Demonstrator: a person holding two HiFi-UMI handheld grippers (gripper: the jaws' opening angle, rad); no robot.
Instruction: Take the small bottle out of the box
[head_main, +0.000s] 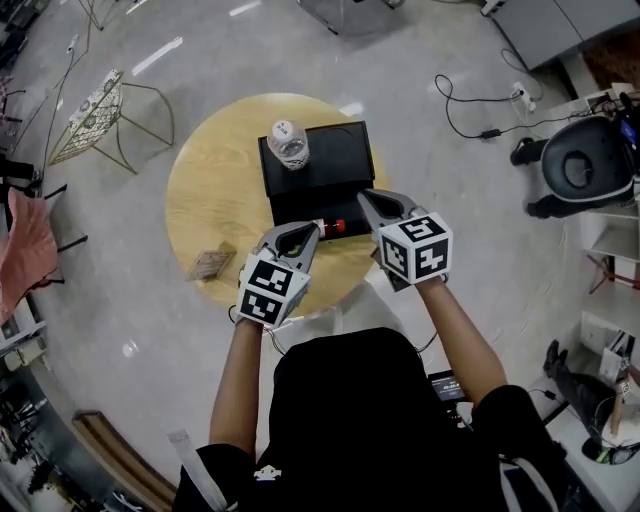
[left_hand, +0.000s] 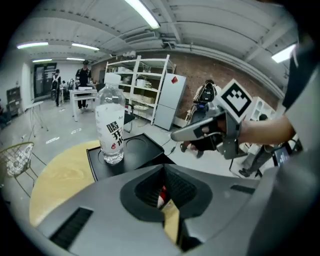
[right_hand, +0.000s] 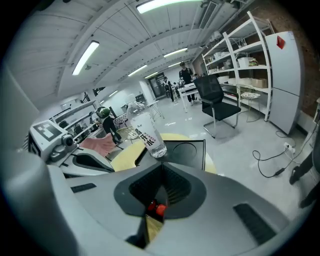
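Small bottle (head_main: 330, 227): lying on its side at the near edge of the box (head_main: 335, 165), red cap toward my right. Can't tell whether it sits inside or just on the edge.
Left gripper (head_main: 300, 237): my fingers are pressed together and pinch nothing. Its tip is just beside the small bottle.
Right gripper (head_main: 378, 205): fingers also pressed together, empty, over the box's near right corner.
Through my fingers: in both gripper views the red cap shows through the hollow behind the closed tips – (left_hand: 161, 195) under the left gripper (left_hand: 163, 172) and (right_hand: 156, 207) under the right gripper (right_hand: 162, 167).
In the way: a water bottle (head_main: 288, 142) stands upright on the box's far left corner, well apart from the small bottle.
Box: black, rectangular, matte, with a flat top and a round recess in it (right_hand: 187, 150).
Water bottle, detail: clear plastic, white cap, printed label (left_hand: 111, 127).
Desk (head_main: 205, 200): round, with a light wood-grain top.
Also on desk: a small flat tan piece (head_main: 210, 264) left of my left gripper – too small to identify.
Around: a wire-frame chair (head_main: 100, 115) beyond the desk, cables (head_main: 470, 110) on the glossy floor, and a black office chair (right_hand: 217, 100) farther off.
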